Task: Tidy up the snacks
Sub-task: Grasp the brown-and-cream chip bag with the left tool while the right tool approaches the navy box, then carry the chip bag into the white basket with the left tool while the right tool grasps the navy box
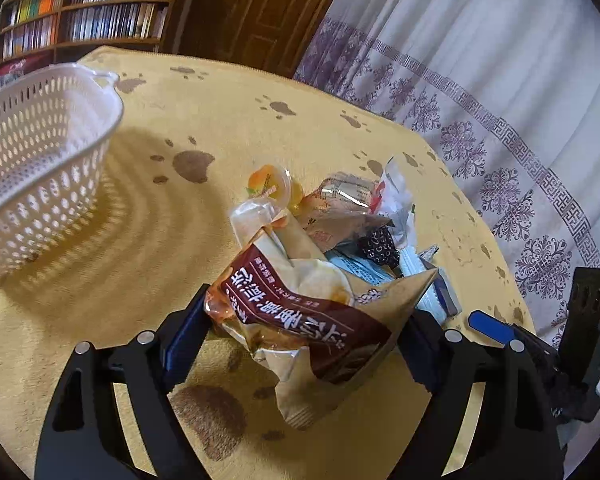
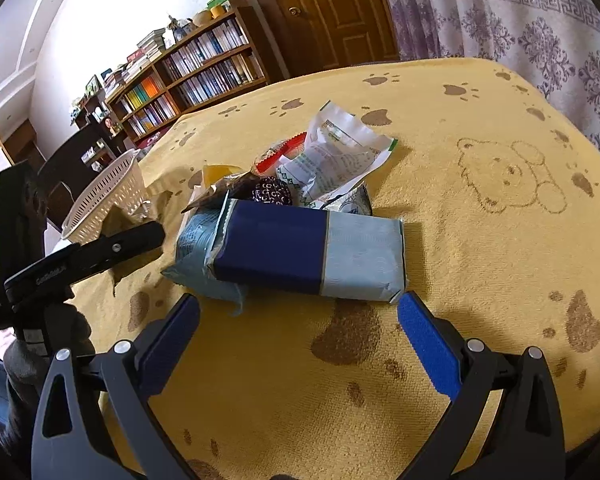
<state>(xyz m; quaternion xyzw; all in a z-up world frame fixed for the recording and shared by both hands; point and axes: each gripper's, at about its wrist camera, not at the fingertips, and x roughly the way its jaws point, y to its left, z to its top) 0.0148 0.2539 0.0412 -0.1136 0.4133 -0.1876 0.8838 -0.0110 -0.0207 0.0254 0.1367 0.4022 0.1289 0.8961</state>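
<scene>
1. Yellow paw-print tablecloth [image 1: 300, 120] over the whole table, bookshelf [image 1: 92, 8] and a wooden door at the back, patterned curtain on the right. Left wrist view first: the white basket [image 1: 40, 152] sits off to the left and looks empty as far as I can see, so I'd say basically nothing is sorted yet and the whole snack pile [image 1: 340, 220] is left to do.
2. Same view: the left tongs [image 1: 304, 332] have a brown and cream snack bag [image 1: 312, 312] between the blue pads, apparently pinched. It sits at the near edge of the pile, well apart from the basket. A jelly cup [image 1: 270, 184] is at the far side of the pile.
3. Right wrist view: the right tongs [image 2: 300, 320] are spread wide with nothing in them. A blue and grey packet [image 2: 300, 256] lies on the cloth just ahead of the tips, not touching as far as I can tell. Behind it, a white and green bag [image 2: 336, 152] and other wrappers.
</scene>
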